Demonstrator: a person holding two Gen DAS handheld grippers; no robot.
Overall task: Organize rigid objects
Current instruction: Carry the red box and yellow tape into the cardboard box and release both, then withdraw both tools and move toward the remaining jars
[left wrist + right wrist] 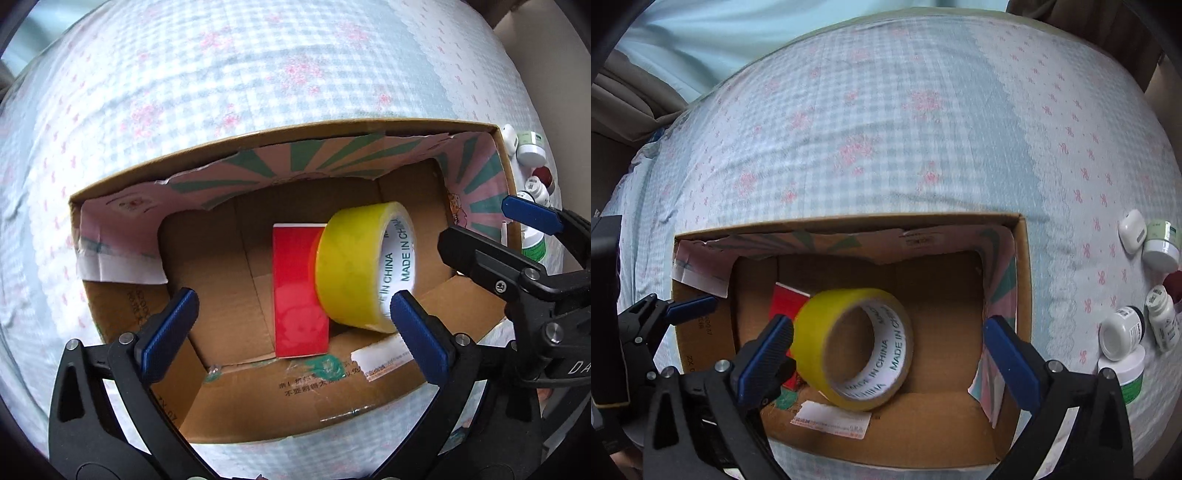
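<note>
The left claw [291,317] hangs over an open cardboard box [280,406] that sits on a bed [221,74] with a checked cover and pink flowers. Its jaws stand wide with nothing between the blue pads. Down in the box, under this claw, a red box [299,291] lies flat on the bottom. Just to its right a roll of yellow tape [354,266] stands on its edge, leaning on the red box and close to the claw's right pad.

The right claw [888,352] hangs over the same box, jaws wide too, holding nothing. The tape sits below it, nearer its left pad.

Right of the box, on the bed, lie small white bottles and jars [1126,328] and a white earbud case [1132,230].
</note>
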